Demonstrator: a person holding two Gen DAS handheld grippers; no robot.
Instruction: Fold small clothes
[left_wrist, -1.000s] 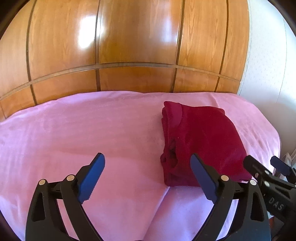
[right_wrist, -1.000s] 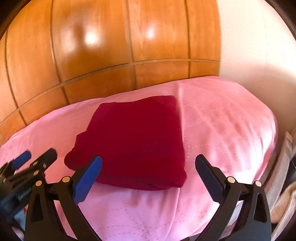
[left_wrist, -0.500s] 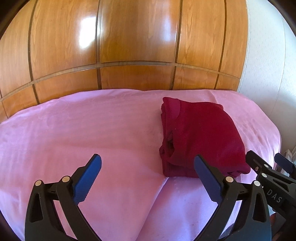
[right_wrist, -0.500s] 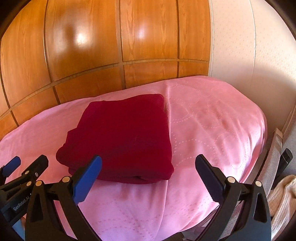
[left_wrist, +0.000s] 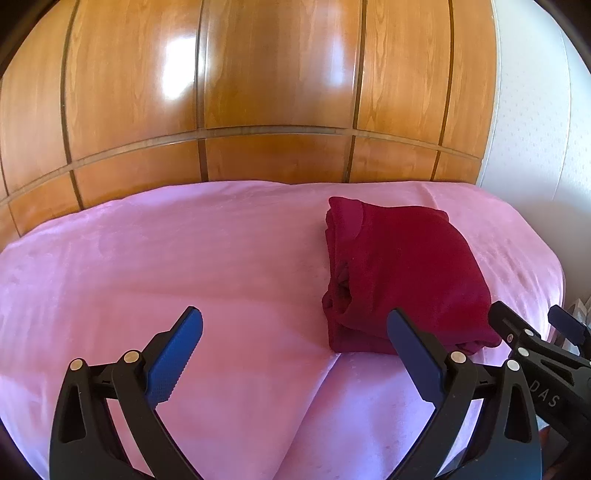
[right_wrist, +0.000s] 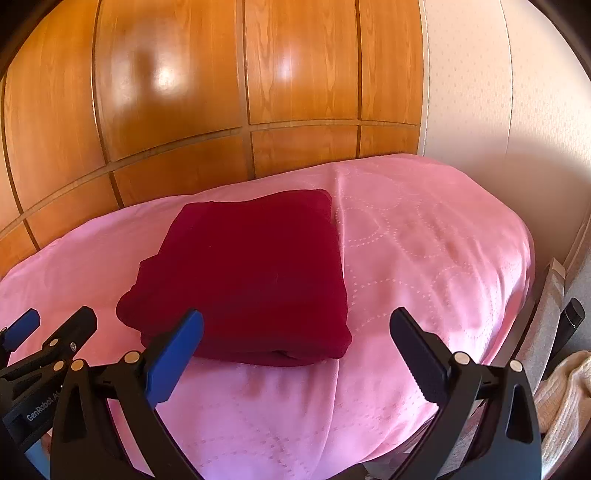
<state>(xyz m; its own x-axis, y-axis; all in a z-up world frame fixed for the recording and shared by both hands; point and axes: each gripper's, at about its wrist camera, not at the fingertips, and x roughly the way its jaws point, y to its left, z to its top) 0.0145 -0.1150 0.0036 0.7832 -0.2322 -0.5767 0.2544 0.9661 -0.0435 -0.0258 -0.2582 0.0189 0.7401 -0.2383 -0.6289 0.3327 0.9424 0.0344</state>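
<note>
Both pairs of jaws stand spread wide with nothing between them. The left gripper hangs over the bare pink bedspread, its blue-padded fingers apart above the cloth and touching nothing. The right gripper hovers near the front edge of the bed, just as open, with its left finger in front of the near edge of the folded dark red garment (whether it grazes the fabric cannot be told from this angle).

The garment lies folded into a compact, roughly rectangular bundle on the bedspread, toward the right side of the bed in the left wrist view. Its layered edges show along the left side there, slightly bunched, while the top face is smooth. In the right wrist view the bundle's flat fold faces the camera and its right edge runs straight.

Behind the bed rises a glossy wooden panelled headboard, and a pale wall stands to the right. A cream knitted cloth shows at the lower right, off the bed.
</note>
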